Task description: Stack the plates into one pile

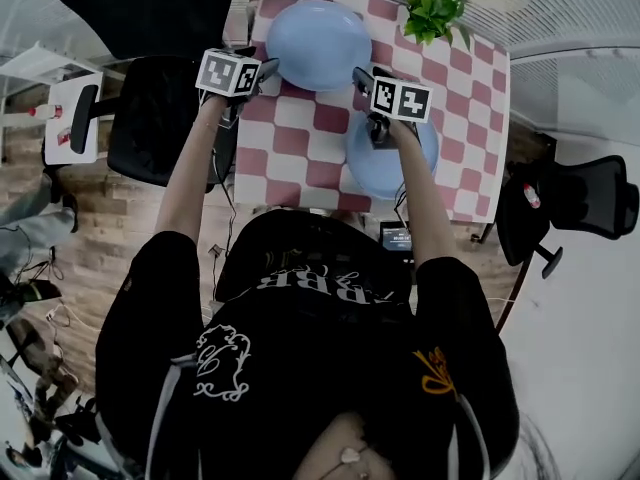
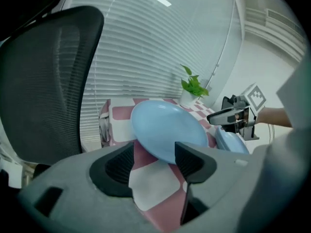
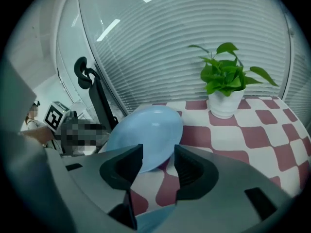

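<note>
Two plates unstacked: far plate (image 1: 318, 43) and near plate (image 1: 362, 173) lie apart on the table (image 1: 300, 173). Left hand-held gripper (image 1: 262, 66) and right hand-held gripper (image 1: 368, 76), both wide and empty, face the far plate; a rim grasp probably comes next.

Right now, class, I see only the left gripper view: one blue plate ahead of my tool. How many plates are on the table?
Observer: Two. The head view shows the far plate and a near plate, apart, not stacked.
Operator: Where is the right tool?
Observer: The right tool hovers over the near plate, tips aimed at the far one.
Operator: Is it holding anything?
Observer: No. The right gripper view shows its jaws apart, nothing clamped.
</note>
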Tool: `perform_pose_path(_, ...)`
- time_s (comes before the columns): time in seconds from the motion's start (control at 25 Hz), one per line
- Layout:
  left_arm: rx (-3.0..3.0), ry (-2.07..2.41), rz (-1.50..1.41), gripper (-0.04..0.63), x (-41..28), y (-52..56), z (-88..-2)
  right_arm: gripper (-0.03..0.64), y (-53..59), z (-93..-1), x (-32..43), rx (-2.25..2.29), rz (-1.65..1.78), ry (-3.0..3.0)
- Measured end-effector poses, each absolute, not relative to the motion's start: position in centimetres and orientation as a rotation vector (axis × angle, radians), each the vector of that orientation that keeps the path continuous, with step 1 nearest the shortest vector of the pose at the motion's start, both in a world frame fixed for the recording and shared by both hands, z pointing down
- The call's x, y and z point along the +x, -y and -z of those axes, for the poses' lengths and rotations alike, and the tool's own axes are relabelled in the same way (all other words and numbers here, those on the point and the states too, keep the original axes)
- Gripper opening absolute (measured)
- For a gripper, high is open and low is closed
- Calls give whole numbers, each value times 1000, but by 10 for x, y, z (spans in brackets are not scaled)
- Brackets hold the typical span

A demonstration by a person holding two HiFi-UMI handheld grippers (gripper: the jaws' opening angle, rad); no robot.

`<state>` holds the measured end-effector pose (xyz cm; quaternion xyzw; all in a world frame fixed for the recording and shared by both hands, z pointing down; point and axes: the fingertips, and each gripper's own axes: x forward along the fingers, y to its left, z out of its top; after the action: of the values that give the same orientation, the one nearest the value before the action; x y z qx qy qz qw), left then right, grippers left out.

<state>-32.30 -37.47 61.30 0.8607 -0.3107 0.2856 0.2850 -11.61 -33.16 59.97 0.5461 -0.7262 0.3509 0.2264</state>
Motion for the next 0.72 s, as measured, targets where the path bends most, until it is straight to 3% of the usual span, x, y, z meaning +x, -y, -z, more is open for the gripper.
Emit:
perform_pose_path(0.56, 2237, 746, -748, 261, -306, 392, -656, 183, 356, -649, -93, 1395, -1032, 1720)
perform_pose_path(0.72, 2238, 742, -696, 223, -301, 388, -656, 182, 356, -651, -97, 1341, -1083, 1765)
